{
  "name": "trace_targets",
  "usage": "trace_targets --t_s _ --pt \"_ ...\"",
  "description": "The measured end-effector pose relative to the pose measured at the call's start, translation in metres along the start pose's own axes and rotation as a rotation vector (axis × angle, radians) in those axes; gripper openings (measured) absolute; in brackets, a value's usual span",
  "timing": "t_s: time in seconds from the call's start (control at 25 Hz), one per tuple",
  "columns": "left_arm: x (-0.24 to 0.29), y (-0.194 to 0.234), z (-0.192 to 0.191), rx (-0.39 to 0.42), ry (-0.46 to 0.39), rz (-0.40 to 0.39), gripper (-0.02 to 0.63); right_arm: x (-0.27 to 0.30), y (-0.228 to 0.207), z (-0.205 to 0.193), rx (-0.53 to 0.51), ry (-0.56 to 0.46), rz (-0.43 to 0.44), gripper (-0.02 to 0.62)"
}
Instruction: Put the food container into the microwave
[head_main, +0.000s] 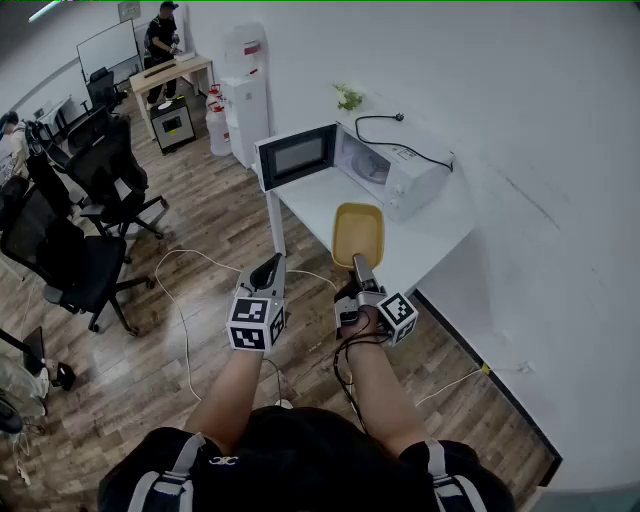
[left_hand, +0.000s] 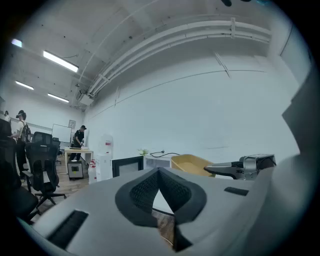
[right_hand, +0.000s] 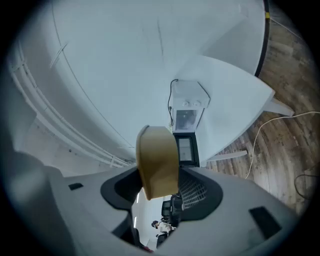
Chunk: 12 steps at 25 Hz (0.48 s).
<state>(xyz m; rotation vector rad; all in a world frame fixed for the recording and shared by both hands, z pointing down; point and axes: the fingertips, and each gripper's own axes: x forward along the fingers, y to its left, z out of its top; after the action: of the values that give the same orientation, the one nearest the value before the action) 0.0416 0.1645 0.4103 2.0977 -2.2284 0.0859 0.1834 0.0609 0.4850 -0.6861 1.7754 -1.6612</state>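
A yellow food container is held out over the near edge of the white table, with my right gripper shut on its near rim. In the right gripper view the container stands edge-on between the jaws, in front of the white microwave. The microwave sits at the table's far end, its door swung open to the left. My left gripper hovers level to the left of the container, shut on nothing. From the left gripper view, the container and the right gripper show to the right.
A black power cord lies loose on top of the microwave. Black office chairs stand on the wooden floor at left, and a white cable trails across it. A water dispenser stands by the wall. A person works at a far desk.
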Motion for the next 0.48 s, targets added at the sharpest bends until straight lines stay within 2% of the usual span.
trace_targets --t_s 0.24,0.48 --pt "-0.008 0.000 0.008 -0.002 -0.005 -0.026 0.002 -0.002 0.004 -0.008 0.000 -0.002 0.009 0.218" --pt "-0.014 -0.005 0.000 -0.004 0.011 -0.031 0.002 -0.008 0.014 -0.018 -0.048 0.037 0.024 0.222"
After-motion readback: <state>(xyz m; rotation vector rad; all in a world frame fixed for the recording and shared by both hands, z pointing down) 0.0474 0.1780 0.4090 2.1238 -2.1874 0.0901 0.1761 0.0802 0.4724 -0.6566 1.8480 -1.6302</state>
